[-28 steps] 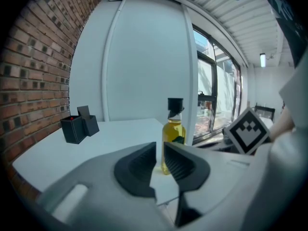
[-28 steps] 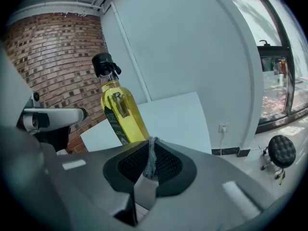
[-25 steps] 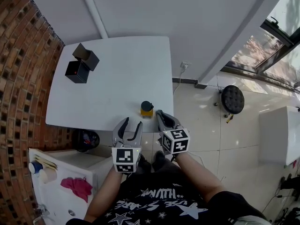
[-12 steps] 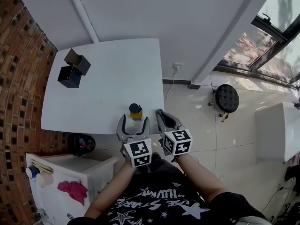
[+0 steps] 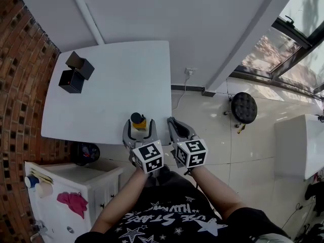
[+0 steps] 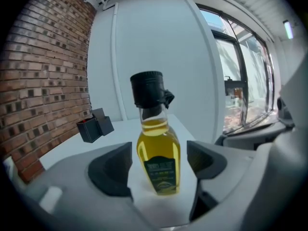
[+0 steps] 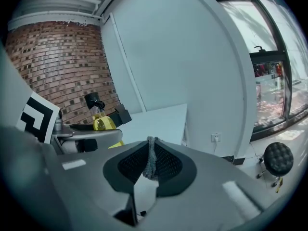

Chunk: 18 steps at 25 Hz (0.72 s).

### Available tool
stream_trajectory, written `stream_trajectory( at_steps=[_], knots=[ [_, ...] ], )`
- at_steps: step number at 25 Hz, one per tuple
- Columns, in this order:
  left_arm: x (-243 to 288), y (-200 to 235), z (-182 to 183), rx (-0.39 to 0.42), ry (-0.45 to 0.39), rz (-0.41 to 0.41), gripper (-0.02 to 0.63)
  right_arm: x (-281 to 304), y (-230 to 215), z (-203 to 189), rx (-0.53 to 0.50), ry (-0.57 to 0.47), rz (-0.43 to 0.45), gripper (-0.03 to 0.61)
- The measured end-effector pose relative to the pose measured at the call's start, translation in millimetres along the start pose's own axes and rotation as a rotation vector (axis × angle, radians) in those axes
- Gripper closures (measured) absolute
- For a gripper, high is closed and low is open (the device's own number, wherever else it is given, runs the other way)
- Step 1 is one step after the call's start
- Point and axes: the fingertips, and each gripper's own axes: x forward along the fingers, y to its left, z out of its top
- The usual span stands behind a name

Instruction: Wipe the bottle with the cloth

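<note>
Left claw [image 5: 139, 130] moved in — jaws just opened, bottle [image 6: 157, 153] between them, untouched

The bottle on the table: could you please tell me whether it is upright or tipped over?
Upright: the bottle stands on its base on the white table, with its black cap at the top.
</note>
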Motion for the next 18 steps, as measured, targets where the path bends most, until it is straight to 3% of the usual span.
stream_trajectory(
  at_steps=[4,10,18],
  knots=[
    [0.3,9.0,3.2,0.019,-0.019,0.031,0.288,0.6,-3.0,4.8,-0.009,-0.008,0.007,0.541],
    [-1.9,5.3,0.3,0.051,-0.026,-0.034,0.347,-0.9,-3.0,6.1,-0.004,-0.025,-0.01,0.541],
    [-4.7,-7.8,2.6,0.125,-0.076,-0.249,0.35,0.5,10.6,20.2,-0.027,-0.065,0.013,0.541]
  ],
)
